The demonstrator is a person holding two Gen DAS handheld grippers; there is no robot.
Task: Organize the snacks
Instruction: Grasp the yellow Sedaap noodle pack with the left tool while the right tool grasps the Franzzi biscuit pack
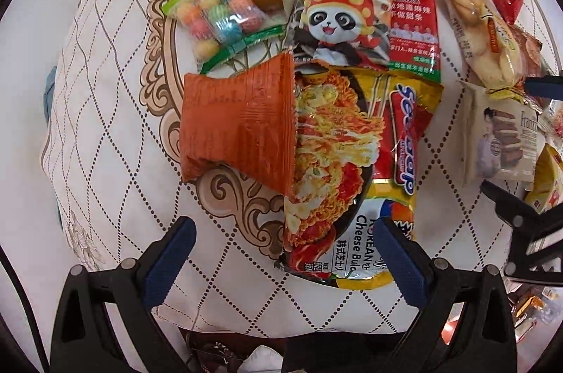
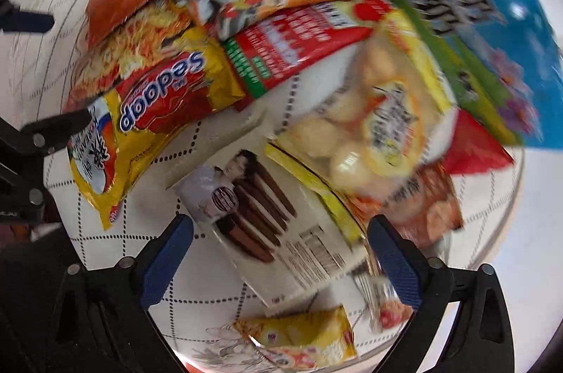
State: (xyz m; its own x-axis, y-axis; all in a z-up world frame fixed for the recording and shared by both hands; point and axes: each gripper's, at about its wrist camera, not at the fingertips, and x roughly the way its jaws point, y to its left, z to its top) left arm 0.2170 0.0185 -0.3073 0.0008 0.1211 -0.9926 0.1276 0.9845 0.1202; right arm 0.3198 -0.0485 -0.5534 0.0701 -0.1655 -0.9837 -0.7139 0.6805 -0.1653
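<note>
Blur smears the milk carton [image 2: 475, 3] print — edges cropped

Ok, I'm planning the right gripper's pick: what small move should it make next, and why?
Probably lower the right gripper straight onto the white wafer-stick packet with brown sticks printed on it. That packet lies flat on the white quilted cloth, already between the open jaws, with no pad touching it.
</note>
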